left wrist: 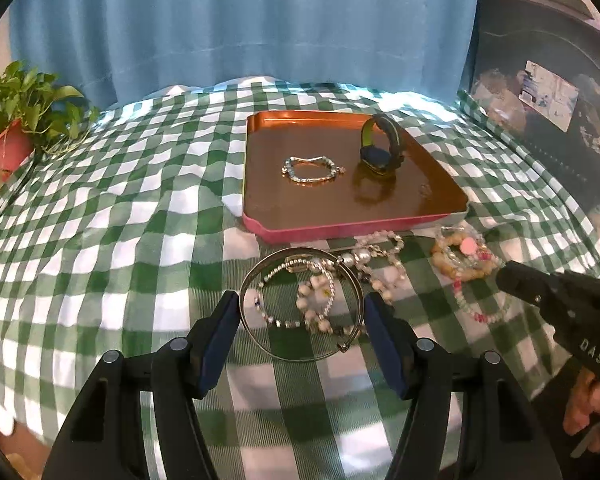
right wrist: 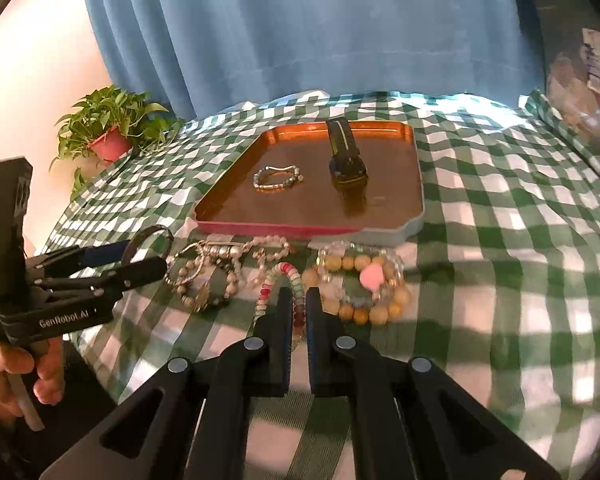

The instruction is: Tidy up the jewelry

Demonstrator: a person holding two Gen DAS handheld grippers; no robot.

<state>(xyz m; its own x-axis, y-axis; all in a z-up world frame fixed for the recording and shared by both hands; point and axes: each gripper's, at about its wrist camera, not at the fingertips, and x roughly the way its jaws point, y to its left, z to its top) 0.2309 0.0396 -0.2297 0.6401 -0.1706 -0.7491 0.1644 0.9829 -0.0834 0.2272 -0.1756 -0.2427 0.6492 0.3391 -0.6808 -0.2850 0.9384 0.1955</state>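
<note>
A copper tray (left wrist: 440, 168) (right wrist: 412, 200) holds a silver bead bracelet (left wrist: 310, 170) (right wrist: 278, 178) and a black-and-green watch (left wrist: 380, 146) (right wrist: 346, 160). In front of it lies a pile of bead bracelets (left wrist: 380, 264) (right wrist: 216, 276). My left gripper (left wrist: 302, 312) (right wrist: 148, 254) is shut on a thin metal bangle (left wrist: 256, 328) (right wrist: 148, 236), gripping its two sides and holding it over the pile. My right gripper (right wrist: 299, 304) (left wrist: 508, 276) is shut on a pink-and-white bead bracelet (right wrist: 276, 276), next to a yellow bead bracelet (right wrist: 380, 312) (left wrist: 460, 268).
A green-and-white checked cloth (left wrist: 120, 220) (right wrist: 520, 260) covers the table. A potted plant (left wrist: 12, 120) (right wrist: 108, 132) stands at the far left. A blue curtain (left wrist: 240, 20) (right wrist: 300, 20) hangs behind. Dark clutter (left wrist: 540, 100) sits at the right.
</note>
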